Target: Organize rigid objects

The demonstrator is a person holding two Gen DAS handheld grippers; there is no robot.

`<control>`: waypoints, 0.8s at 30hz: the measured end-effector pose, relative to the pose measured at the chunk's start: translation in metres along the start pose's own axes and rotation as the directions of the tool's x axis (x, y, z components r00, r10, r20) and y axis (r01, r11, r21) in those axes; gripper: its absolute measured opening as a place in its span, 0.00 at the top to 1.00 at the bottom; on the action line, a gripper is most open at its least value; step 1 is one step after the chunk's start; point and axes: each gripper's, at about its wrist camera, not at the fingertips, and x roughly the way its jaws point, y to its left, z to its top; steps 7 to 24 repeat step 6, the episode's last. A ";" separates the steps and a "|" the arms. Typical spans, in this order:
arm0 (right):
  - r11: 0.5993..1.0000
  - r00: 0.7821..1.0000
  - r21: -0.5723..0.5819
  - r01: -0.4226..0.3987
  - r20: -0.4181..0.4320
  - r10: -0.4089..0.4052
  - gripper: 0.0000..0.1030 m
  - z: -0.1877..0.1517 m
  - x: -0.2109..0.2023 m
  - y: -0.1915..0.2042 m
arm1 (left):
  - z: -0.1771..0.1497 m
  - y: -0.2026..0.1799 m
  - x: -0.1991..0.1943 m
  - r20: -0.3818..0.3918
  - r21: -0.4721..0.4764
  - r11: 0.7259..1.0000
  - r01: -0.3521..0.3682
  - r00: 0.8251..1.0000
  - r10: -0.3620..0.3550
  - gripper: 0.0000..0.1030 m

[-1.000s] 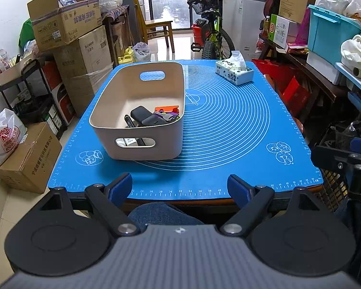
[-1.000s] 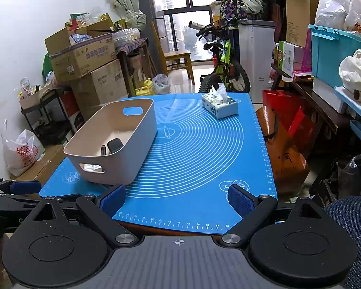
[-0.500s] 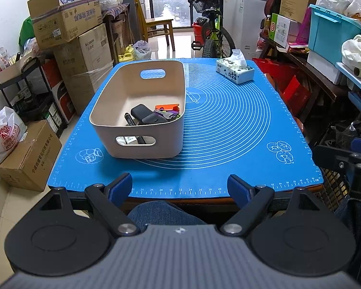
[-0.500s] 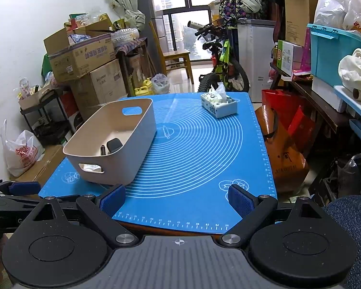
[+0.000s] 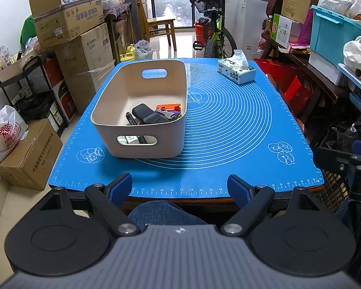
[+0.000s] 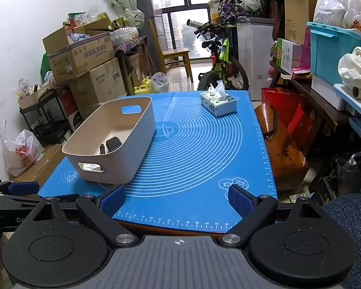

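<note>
The beige plastic bin (image 5: 142,110) stands on the left half of the blue mat (image 5: 228,130), a smooth round-cornered tub with an oval handle slot in each end wall. Inside, heaped at its near end, lie a black rectangular case (image 5: 142,111), a dark marker (image 5: 130,120), an orange flat piece (image 5: 168,106) and some purplish small parts that cannot be made out. The mat is a flat silicone sheet printed with white concentric rings and a ruler scale along its near edge. A soft tissue pack (image 5: 237,71) sits well apart at the far right corner, one tissue standing up from it. The left gripper (image 5: 180,187) hangs at the near table edge, jaws spread wide, blue ribbed pads bare, nothing between them and touching nothing. The right gripper (image 6: 178,198) hangs likewise at the near edge, jaws wide apart, holding nothing. Both carry black jointed arms and a grey ribbed body. Denim-clad knees (image 5: 161,212) show below the table edge. Cardboard boxes (image 5: 67,19) are stacked at left; a bicycle (image 5: 214,36) stands beyond the table.
</note>
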 end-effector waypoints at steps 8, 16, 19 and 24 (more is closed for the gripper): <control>1.000 1.000 0.001 0.000 -0.002 0.000 0.10 0.000 0.000 0.000 | 0.000 0.001 0.000 0.002 -0.002 1.000 -0.003 1.000 0.003 0.16; 1.000 1.000 0.001 0.000 -0.002 0.000 0.10 0.000 0.000 0.000 | 0.000 0.001 0.000 0.002 -0.002 1.000 -0.003 1.000 0.003 0.16; 1.000 1.000 0.001 0.000 -0.002 0.000 0.10 0.000 0.000 0.000 | 0.000 0.001 0.000 0.002 -0.002 1.000 -0.003 1.000 0.003 0.16; 1.000 1.000 0.001 0.000 -0.002 0.000 0.10 0.000 0.000 0.000 | 0.000 0.001 0.000 0.002 -0.002 1.000 -0.003 1.000 0.003 0.16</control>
